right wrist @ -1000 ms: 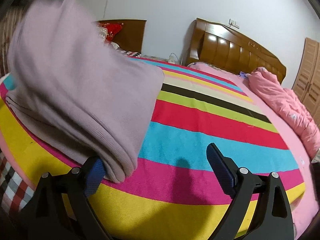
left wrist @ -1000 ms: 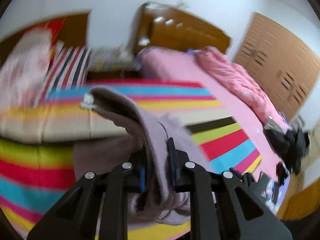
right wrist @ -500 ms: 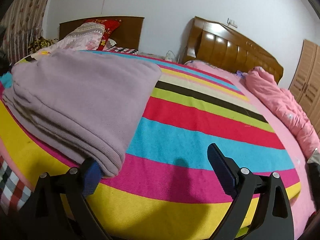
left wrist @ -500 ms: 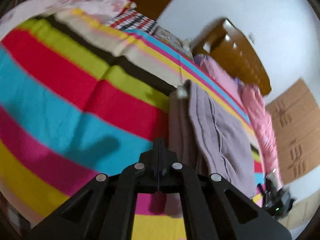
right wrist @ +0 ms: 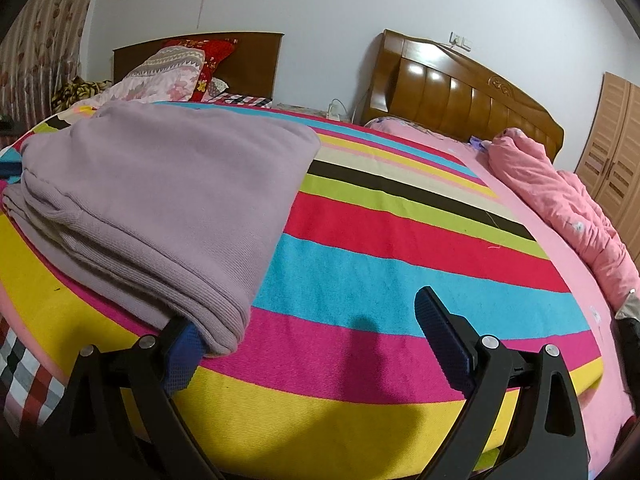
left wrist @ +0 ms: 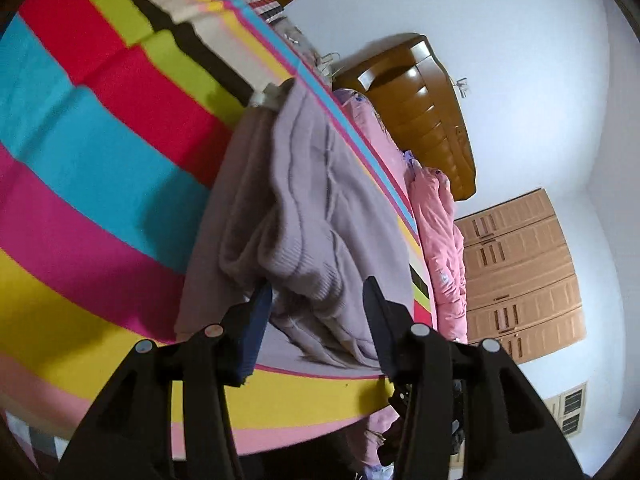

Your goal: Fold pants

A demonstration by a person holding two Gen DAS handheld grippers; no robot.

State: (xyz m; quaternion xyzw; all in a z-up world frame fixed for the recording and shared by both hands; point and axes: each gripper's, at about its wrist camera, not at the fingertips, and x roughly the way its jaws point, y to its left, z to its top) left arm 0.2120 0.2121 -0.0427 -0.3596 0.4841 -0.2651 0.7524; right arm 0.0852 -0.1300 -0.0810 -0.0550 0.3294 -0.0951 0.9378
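Fold looks near done: lilac knit pants (right wrist: 160, 196) lie as layered stack on striped bedspread (right wrist: 400, 264), left half of right-wrist frame. Likely left: release, maybe tidy edges; ribbed hem end bunched in left-wrist view.

Left hand-held gripper (left wrist: 316, 308): jaws opening, about half apart; pants' ribbed edge (left wrist: 304, 264) between fingers, pads not pressing.

Right hand-held gripper (right wrist: 308, 344): wide open, holds nothing; pants' corner drapes over its left finger (right wrist: 184, 344), right finger over bare bedspread.

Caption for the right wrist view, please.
Folded pants lie on the striped blanket; the open right gripper rests at their near corner.
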